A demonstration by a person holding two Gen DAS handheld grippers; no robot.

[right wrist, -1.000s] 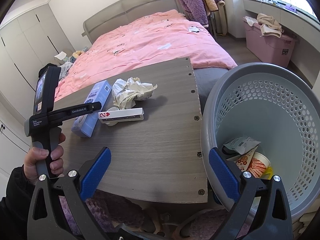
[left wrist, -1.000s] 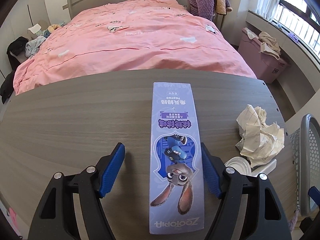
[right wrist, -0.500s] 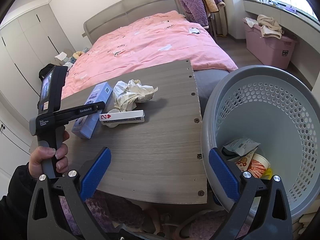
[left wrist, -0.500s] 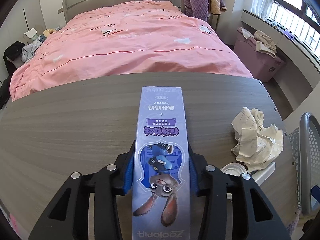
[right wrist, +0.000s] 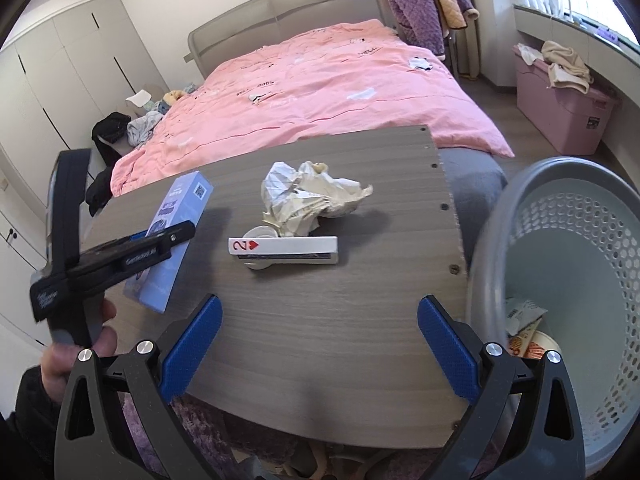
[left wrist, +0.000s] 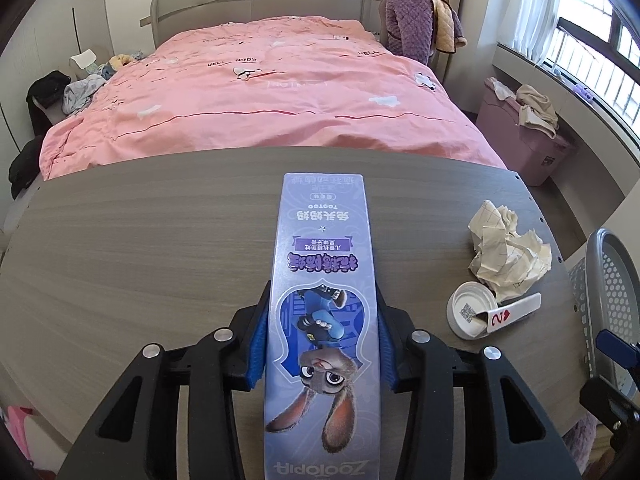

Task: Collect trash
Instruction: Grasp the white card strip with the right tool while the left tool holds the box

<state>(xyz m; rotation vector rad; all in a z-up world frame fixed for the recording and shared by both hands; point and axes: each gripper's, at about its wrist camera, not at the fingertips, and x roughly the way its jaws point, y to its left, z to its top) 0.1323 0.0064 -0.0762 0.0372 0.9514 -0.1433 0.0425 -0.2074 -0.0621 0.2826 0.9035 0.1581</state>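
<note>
A long lilac toothpaste box (left wrist: 324, 248) with a cartoon rabbit is clamped between the blue pads of my left gripper (left wrist: 322, 300). In the right wrist view the box (right wrist: 176, 216) hangs tilted just above the wooden table (right wrist: 320, 320), with a person's hand on the gripper handle. Crumpled paper (left wrist: 504, 256), a white lid (left wrist: 466, 312) and a white playing-card box (right wrist: 284, 248) lie together at the right of the table. My right gripper (right wrist: 318, 308) is open over the table's near edge, holding nothing. A grey perforated basket (right wrist: 560, 240) with wrappers and a cup stands to the right.
A bed with a pink cover (left wrist: 260, 92) runs behind the table. A pink storage bin (right wrist: 568, 116) sits under the window at right. Clothes are piled at the left of the bed (right wrist: 120, 132). A purple rug (right wrist: 208, 440) lies under the table's front edge.
My left gripper closed on the toothpaste box and raised it off the table. The right gripper shifted left, so the basket now sits further right in its view.
</note>
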